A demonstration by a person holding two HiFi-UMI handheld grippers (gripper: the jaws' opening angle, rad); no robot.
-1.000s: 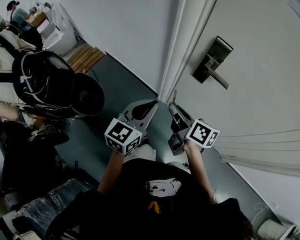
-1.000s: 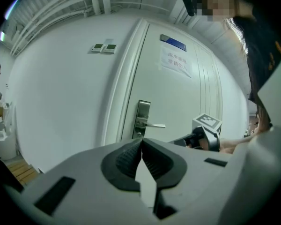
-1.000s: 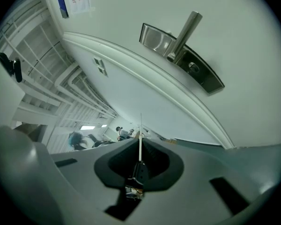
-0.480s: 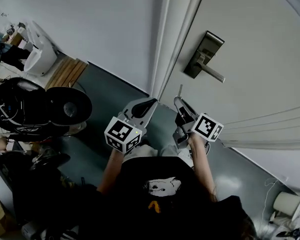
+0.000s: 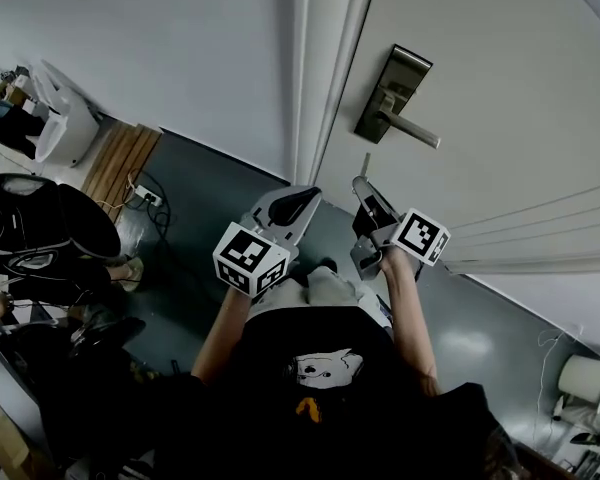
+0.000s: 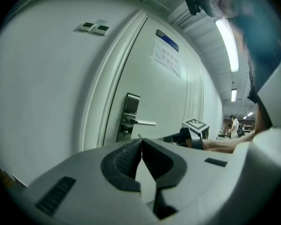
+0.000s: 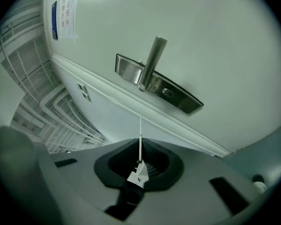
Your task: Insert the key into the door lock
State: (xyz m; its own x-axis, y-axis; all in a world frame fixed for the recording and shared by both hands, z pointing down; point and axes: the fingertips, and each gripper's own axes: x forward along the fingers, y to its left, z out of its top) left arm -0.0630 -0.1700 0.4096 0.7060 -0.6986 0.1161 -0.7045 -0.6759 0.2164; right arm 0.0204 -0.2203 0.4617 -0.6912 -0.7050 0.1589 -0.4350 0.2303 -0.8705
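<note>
On the pale door, the steel lock plate point(image 5: 393, 90) carries a lever handle point(image 5: 412, 133). My right gripper point(image 5: 363, 183) is shut on a thin key point(image 5: 365, 164), whose blade sticks out toward the door just below the lock, apart from it. In the right gripper view the key point(image 7: 140, 134) points up at the lock plate point(image 7: 178, 93), its keyhole point(image 7: 167, 92) and the handle point(image 7: 152, 62). My left gripper point(image 5: 302, 198) is shut on nothing, beside the right one near the door frame. Its own view shows the lock plate point(image 6: 129, 117) and the right gripper point(image 6: 193, 134).
The door frame point(image 5: 325, 78) and a white wall point(image 5: 180, 48) stand left of the lock. On the grey floor at the left are a wooden board point(image 5: 120, 163), a power strip point(image 5: 148, 199) and black bags point(image 5: 40, 238). A paper notice point(image 6: 167, 56) hangs on the door.
The view has swung: the lock now sits nearer the middle and closer. Both grippers have shifted slightly up toward the door. The person with the backpack at the left has left the view.
</note>
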